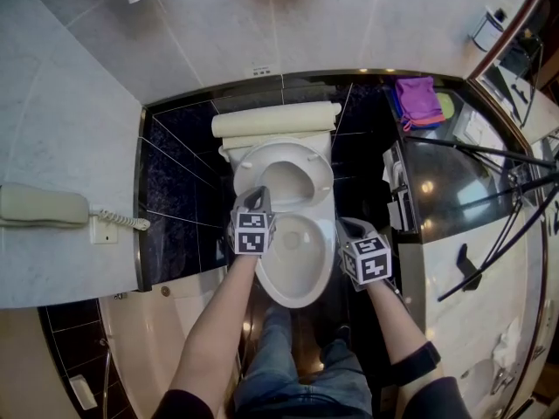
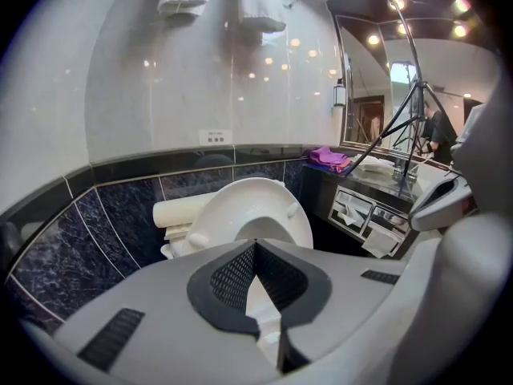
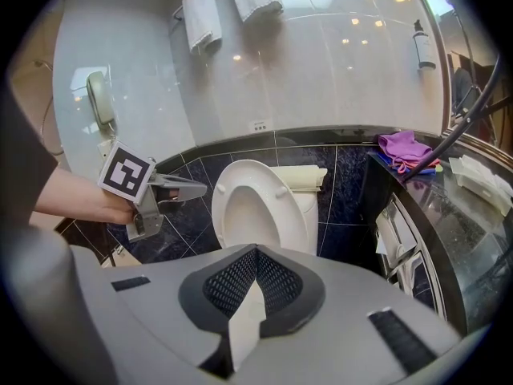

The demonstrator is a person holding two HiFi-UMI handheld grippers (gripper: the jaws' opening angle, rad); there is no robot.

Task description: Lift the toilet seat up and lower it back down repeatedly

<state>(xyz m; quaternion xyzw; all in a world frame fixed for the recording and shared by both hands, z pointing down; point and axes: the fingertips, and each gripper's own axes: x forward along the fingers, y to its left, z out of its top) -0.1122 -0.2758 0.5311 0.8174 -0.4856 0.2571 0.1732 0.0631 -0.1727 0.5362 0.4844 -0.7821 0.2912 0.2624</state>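
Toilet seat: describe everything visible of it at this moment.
The toilet seat is a white, glossy oval ring that looks like plastic. It is raised, standing steeply and leaning back at the hinge end. Its underside faces forward, with two small bumpers showing. The bowl lies open below. The left gripper is close by its rim; contact cannot be told.

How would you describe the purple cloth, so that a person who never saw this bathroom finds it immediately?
Find the white toilet against the black tiled wall. On its right in the head view a dark glossy counter runs along; the purple cloth lies at the counter's far end by the wall. It is the only vivid purple thing there.
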